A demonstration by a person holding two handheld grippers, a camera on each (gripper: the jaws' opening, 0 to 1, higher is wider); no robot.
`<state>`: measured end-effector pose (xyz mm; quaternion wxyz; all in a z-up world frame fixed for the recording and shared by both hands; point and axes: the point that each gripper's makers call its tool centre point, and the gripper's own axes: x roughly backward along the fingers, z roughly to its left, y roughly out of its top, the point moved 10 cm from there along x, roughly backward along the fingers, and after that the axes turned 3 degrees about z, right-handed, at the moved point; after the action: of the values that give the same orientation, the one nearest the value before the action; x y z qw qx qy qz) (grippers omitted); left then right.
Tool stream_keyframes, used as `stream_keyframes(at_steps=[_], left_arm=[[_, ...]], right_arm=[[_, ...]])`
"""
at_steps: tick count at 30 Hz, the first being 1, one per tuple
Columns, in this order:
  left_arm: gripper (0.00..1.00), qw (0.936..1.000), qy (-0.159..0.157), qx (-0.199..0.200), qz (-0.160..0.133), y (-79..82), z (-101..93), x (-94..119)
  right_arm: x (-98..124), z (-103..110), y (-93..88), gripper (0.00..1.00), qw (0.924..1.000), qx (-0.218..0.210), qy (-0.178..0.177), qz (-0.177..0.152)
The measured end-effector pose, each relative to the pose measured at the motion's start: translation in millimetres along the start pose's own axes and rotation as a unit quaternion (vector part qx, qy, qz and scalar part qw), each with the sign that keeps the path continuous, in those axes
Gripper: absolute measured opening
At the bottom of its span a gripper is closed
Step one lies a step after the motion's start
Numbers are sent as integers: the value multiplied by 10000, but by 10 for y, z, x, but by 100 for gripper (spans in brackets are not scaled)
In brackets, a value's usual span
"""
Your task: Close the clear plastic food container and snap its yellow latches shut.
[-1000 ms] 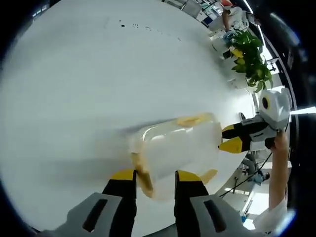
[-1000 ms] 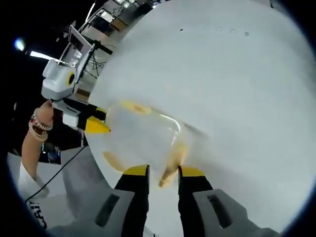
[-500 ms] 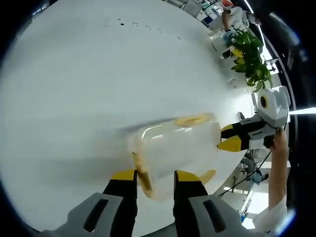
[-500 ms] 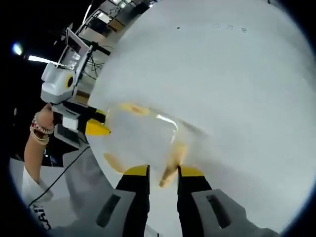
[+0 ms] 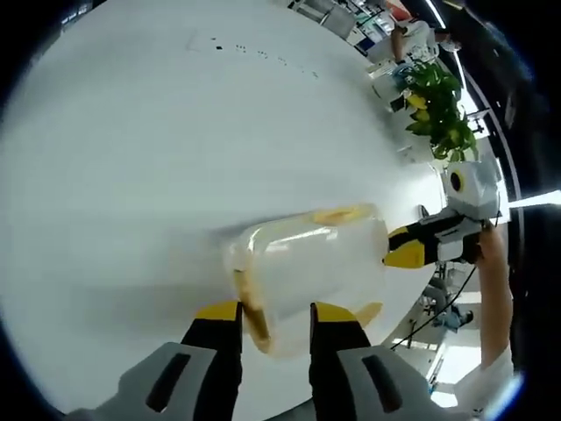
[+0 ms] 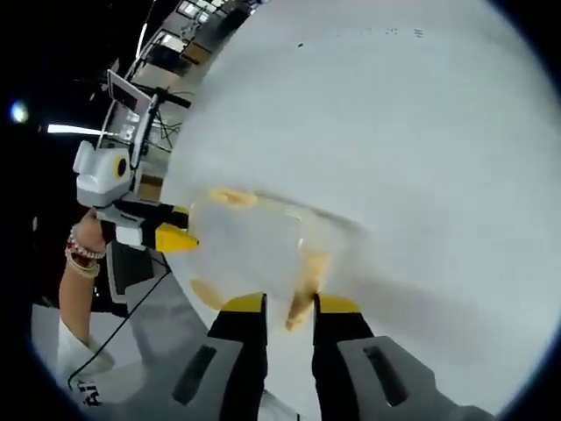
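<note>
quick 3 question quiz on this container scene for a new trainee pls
1. True or false: the clear container sits on a white table.
2. What colour are the latches on the container? A) yellow B) blue C) red
3. In the left gripper view, from which side does the right claw meet the container, and what green thing stands beyond it?

Key
1. True.
2. A, yellow.
3. From the view's right; its yellow tips are at the container's end. A potted plant stands beyond. The left claw sits at the container's near end.
</note>
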<state>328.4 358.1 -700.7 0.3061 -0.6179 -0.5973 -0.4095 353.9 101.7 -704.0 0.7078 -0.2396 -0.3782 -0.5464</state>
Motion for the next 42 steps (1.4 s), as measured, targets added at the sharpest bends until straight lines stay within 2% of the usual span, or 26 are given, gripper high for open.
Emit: stream_keyframes(at_steps=[2,4,10,12,15,17,19,20,21,22,23,24,27,28,29,30,31,32,33,34,35,37,38,39,40,42], left_arm=[[24,9999,63,-112,7,1,-34,-2],[25,9998,111,-139,7,5,-54,8],[26,9995,68,-281,-142,-9,-15,32],[30,9952,-45,-817,-544,-31,-12,-6],[34,9935,-86,-802,-800,-99,11,-37],[34,9905,144,-966,-964,-112,-13,-4],[38,9702,695,-1901,-1335,-113,-107,39],[40,9529,1046,-2415,-1507,-118,-158,60],[42,9395,1206,-2764,-1624,-75,-165,64],[42,9291,1292,-3024,-1691,-75,-197,63],[40,9135,1360,-3429,-1717,-86,-246,58],[36,9062,1395,-3617,-1692,-99,-281,52],[23,8712,1583,-4332,-1680,-131,-402,21],[20,8368,1953,-4758,-1876,-110,-428,19],[20,7927,2275,-5290,-2000,-91,-452,20],[20,7815,2348,-5418,-2015,-88,-460,12],[18,7621,2345,-5708,-1960,-102,-488,-16],[15,7703,2228,-5687,-1831,-132,-497,-38],[14,7746,2184,-5633,-1871,-139,-510,-49],[16,7725,2087,-5683,-1917,-137,-525,-52],[20,7774,1967,-5647,-1952,-139,-540,-51],[34,8063,1485,-5341,-2064,-157,-585,-68],[39,8166,1319,-5243,-2020,-171,-596,-81],[39,8156,1247,-5279,-2014,-173,-601,-78],[35,8099,1241,-5346,-2068,-168,-603,-66],[24,8088,1194,-5377,-2061,-181,-610,-65]], right_arm=[[-11,-12,44,11,9992,-164,310,-197],[57,-79,21,12,9989,-259,387,-81],[96,-88,-46,15,9985,204,410,-313],[98,-65,-54,16,9980,421,282,-367],[110,-14,-60,17,9969,701,38,-349],[118,36,-56,23,9940,986,-351,-317],[150,55,-23,36,9794,1630,-1138,-352],[162,62,2,47,9679,1964,-1509,-416],[180,62,11,54,9604,2151,-1716,-441],[179,58,43,60,9552,2248,-1872,-438],[185,75,47,65,9500,2372,-1987,-421],[174,91,62,66,9478,2469,-1982,-394],[145,185,62,59,9334,3013,-1919,-343],[137,221,78,58,9215,3294,-2028,-349],[136,261,71,57,9097,3543,-2138,-339],[127,281,81,56,9044,3652,-2183,-310],[115,312,69,54,8994,3787,-2167,-264],[98,338,65,49,8966,3882,-2122,-195],[73,387,47,44,8880,4118,-2045,-94],[57,410,47,38,8825,4252,-2008,-33],[46,435,39,35,8785,4319,-2040,15],[34,474,64,29,8614,4571,-2215,30],[42,492,95,27,8507,4723,-2309,59],[52,524,114,24,8499,4754,-2272,-58],[73,581,164,22,8563,4708,-2101,-313],[113,703,235,18,8654,4687,-1595,-772]])
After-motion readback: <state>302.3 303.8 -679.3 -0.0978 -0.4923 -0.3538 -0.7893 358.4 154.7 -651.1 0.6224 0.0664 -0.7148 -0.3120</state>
